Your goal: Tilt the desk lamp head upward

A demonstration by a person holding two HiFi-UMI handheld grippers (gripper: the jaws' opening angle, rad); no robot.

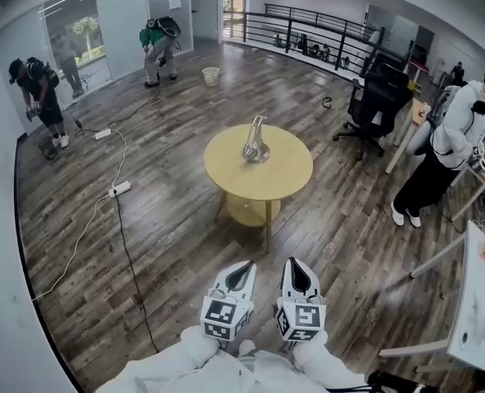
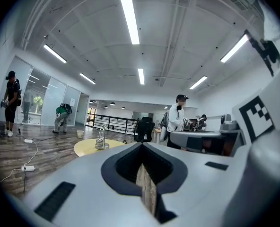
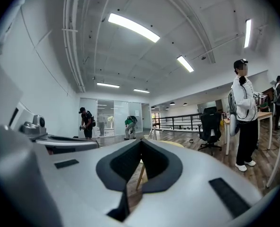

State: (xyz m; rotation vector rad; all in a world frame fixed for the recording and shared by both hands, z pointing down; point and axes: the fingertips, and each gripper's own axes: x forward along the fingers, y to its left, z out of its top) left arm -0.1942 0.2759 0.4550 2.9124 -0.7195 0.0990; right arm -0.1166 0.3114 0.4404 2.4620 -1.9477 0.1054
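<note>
A silver desk lamp stands on a round yellow table in the middle of the room, its thin arm leaning up to the right. Both grippers are held low and close to my body, well short of the table. My left gripper has its jaws shut with nothing between them, and so does my right gripper beside it. In the left gripper view, the lamp and table sit far off, left of the shut gripper. In the right gripper view, the lamp shows just above the shut gripper.
A power strip with long cables lies on the wood floor left of the table. A black office chair and a person in white stand at right. Two people work at the far left. A white desk is near right.
</note>
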